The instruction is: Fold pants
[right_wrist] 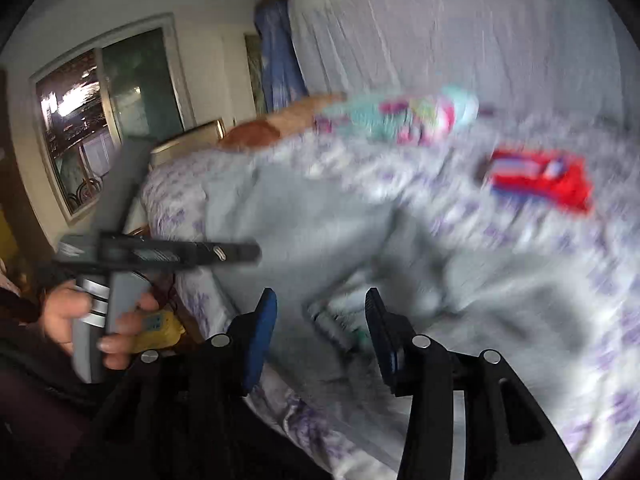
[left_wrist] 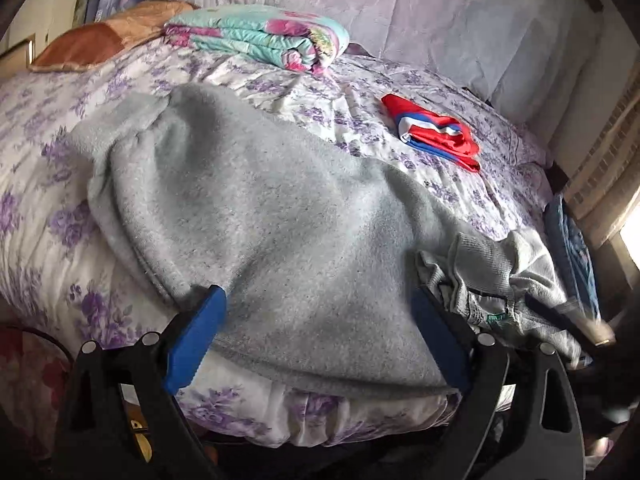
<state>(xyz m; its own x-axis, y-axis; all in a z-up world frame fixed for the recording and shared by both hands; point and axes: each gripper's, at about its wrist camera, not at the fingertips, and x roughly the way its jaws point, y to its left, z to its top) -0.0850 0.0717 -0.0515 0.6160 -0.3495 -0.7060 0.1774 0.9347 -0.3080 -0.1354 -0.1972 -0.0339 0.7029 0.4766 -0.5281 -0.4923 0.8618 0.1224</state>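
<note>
Light grey fleece pants (left_wrist: 256,216) lie spread on the flowered bed sheet (left_wrist: 48,128), their waistband with a label bunched at the right (left_wrist: 488,280). My left gripper (left_wrist: 318,316) is open, its blue fingers (left_wrist: 196,336) standing wide apart over the near edge of the pants, holding nothing. In the blurred right wrist view the pants (right_wrist: 320,232) lie ahead and my right gripper (right_wrist: 320,312) is open above the waistband area, empty. The left gripper's handle and the hand holding it (right_wrist: 100,312) show at the left of that view.
A folded red, white and blue garment (left_wrist: 436,132) lies further back on the bed and shows in the right wrist view (right_wrist: 540,180). A folded turquoise flowered quilt (left_wrist: 264,36) and an orange pillow (left_wrist: 92,40) lie at the head. A window (right_wrist: 104,112) is on the left wall.
</note>
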